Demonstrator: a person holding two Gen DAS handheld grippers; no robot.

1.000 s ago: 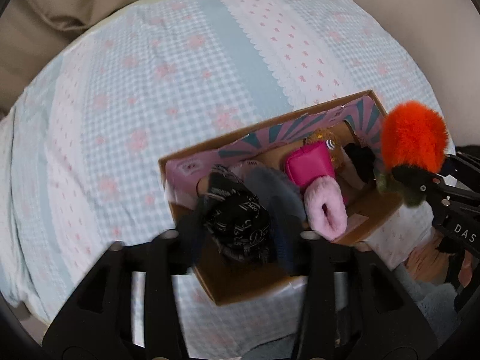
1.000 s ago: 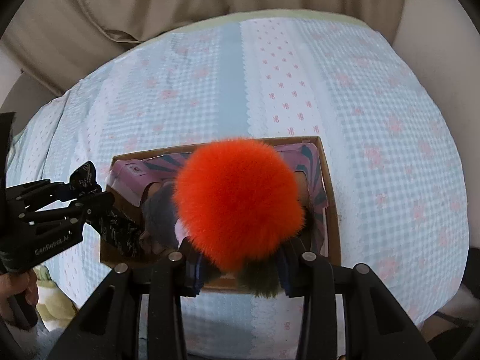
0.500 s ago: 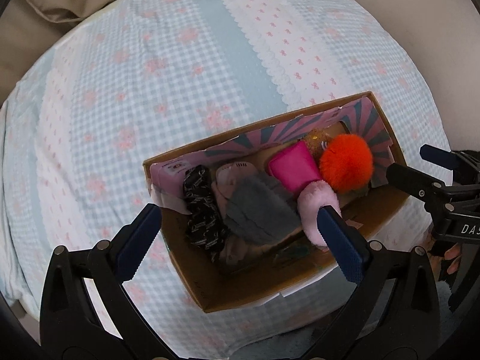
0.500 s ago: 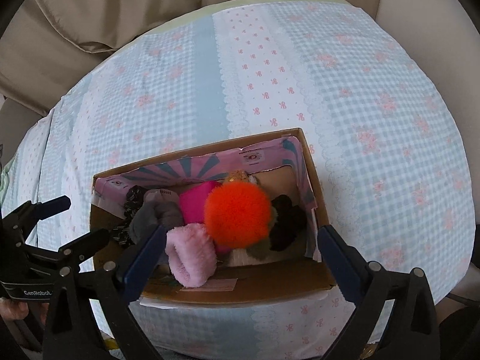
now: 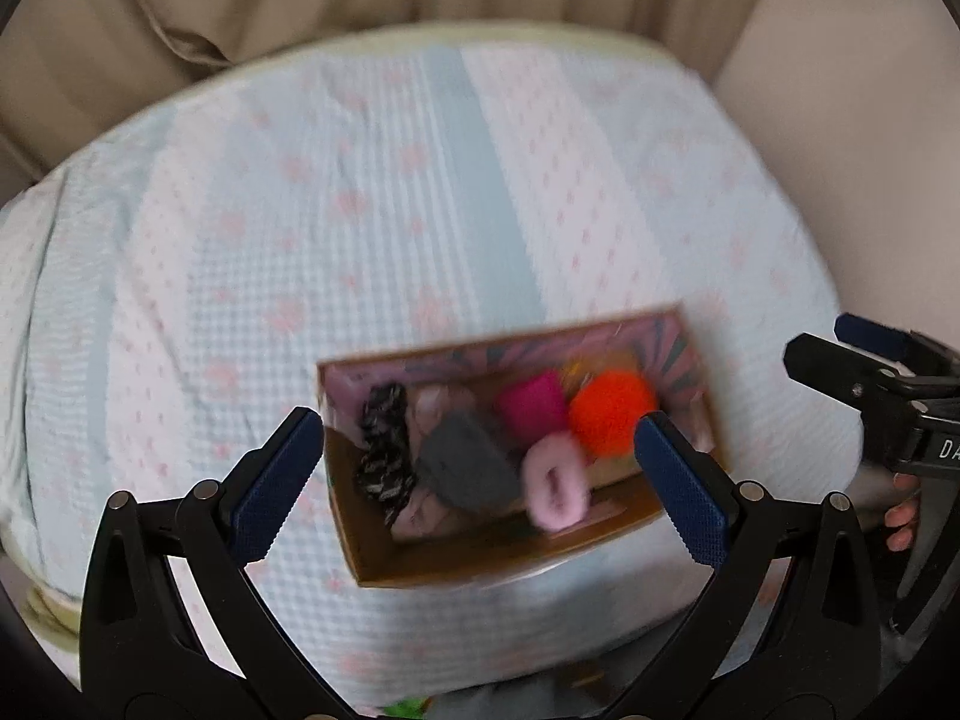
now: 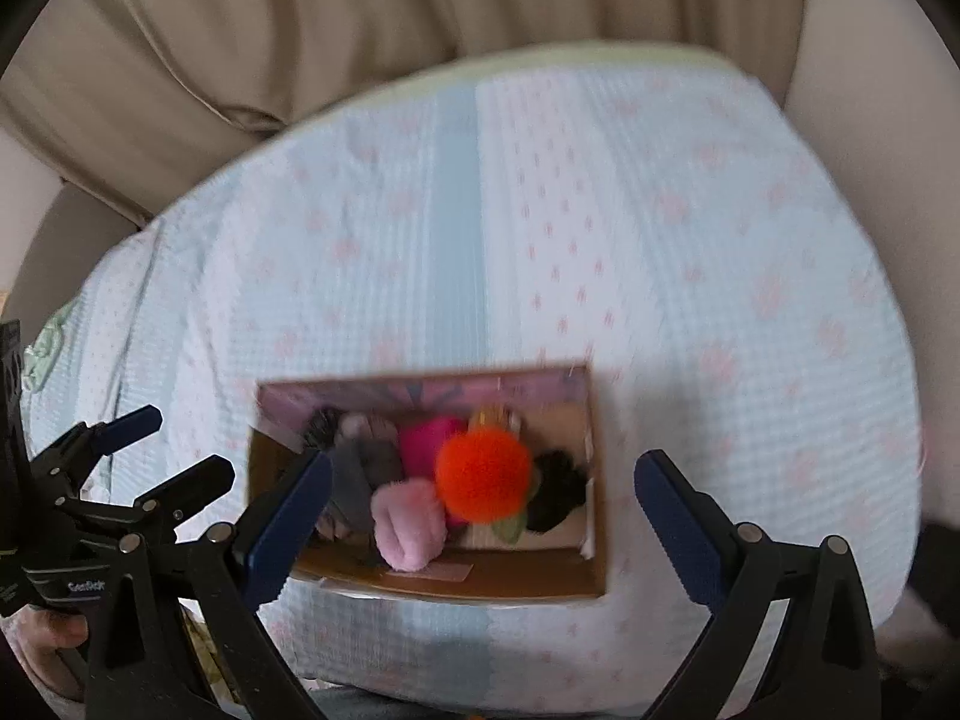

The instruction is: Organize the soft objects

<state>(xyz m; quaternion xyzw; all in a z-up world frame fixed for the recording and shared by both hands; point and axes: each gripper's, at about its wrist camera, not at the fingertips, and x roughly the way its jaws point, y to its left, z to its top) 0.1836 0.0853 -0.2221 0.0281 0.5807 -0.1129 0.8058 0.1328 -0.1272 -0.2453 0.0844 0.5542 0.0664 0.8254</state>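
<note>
A cardboard box point(image 5: 480, 561) point(image 6: 456, 585) sits on the bed near its front edge. In it lie an orange pompom point(image 5: 609, 411) point(image 6: 483, 474), a pale pink fluffy scrunchie point(image 5: 555, 483) point(image 6: 408, 531), a magenta piece point(image 5: 531, 408), a grey piece point(image 5: 468, 465), a black patterned scrunchie point(image 5: 384, 456) and a black fluffy one point(image 6: 558, 489). My left gripper point(image 5: 474, 480) is open and empty, above and short of the box. My right gripper point(image 6: 480, 528) is open and empty too. Each gripper shows in the other's view: the right point(image 5: 870, 360), the left point(image 6: 156, 444).
The bed cover point(image 5: 420, 180) is pale blue and white with pink flowers. Beige curtains point(image 6: 360, 30) hang behind the bed. A beige wall point(image 5: 870, 90) is on the right. The bed drops off just in front of the box.
A second ago both grippers were shut, left on the black scrunchie, right on the orange pompom. Both opened, dropped them in the box, and have since pulled back and up.
</note>
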